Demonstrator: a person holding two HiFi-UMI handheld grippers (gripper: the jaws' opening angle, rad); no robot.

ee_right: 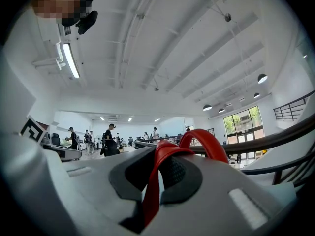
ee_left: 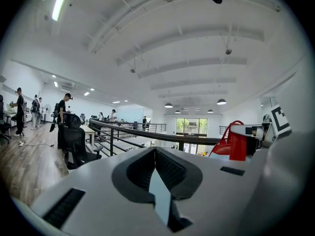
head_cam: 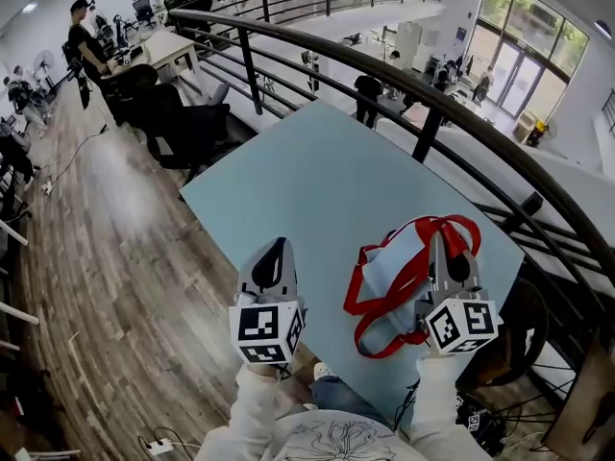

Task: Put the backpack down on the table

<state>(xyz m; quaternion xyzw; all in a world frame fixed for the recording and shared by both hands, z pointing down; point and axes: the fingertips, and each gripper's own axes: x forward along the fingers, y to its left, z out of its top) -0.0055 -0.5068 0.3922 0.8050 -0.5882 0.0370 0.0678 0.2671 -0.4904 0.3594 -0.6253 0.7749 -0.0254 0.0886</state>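
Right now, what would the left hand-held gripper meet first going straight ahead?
Probably the railing beyond the table; the left hand-held gripper points across its bare top, height unclear.

Your head camera looks steeply down on the table (head_cam: 317, 181), close above the left gripper (head_cam: 274, 250) and right gripper (head_cam: 440, 246) at the bottom edge. Each gripper camera sits low, right behind its own jaws, and faces outward across the table, so the ceiling (ee_right: 162, 58) fills its upper half. Each one catches the other gripper at its inner edge. All three views share the railing (head_cam: 384, 65) and the red strap (ee_left: 235, 142).
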